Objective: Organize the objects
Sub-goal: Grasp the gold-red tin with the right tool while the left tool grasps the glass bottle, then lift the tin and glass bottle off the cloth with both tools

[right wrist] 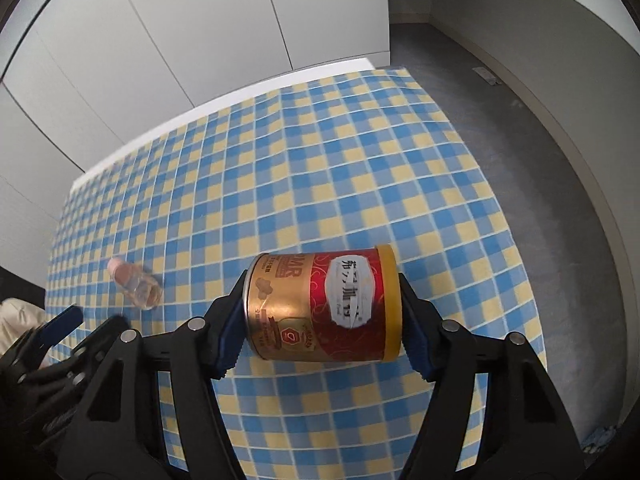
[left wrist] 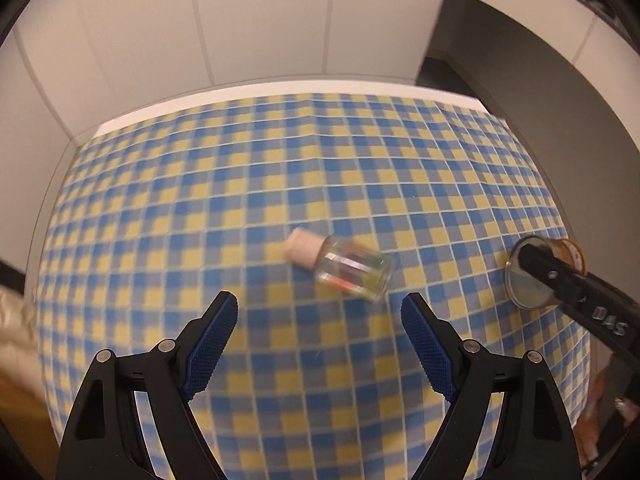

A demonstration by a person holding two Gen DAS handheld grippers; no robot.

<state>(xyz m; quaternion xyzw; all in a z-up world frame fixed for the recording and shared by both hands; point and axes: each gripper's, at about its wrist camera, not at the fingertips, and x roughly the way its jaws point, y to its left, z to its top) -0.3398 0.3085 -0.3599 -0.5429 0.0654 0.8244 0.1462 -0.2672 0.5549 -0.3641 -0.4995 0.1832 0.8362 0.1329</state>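
A small clear glass jar [left wrist: 352, 270] with a pale pink cap lies on its side on the blue and yellow checked tablecloth [left wrist: 280, 184]. My left gripper [left wrist: 320, 316] is open and empty, just short of the jar. My right gripper [right wrist: 322, 312] is shut on a red and gold tin can [right wrist: 324, 304], held sideways above the cloth by its two ends. The can's metal end [left wrist: 532, 276] shows at the right of the left wrist view. The jar [right wrist: 136, 282] also shows at the left of the right wrist view, beside the left gripper's fingers [right wrist: 60, 324].
White wall panels [left wrist: 260, 20] stand behind the table's far edge. Grey floor [right wrist: 540, 140] lies past the table's right edge. A beige cloth [left wrist: 12, 320] sits at the left edge.
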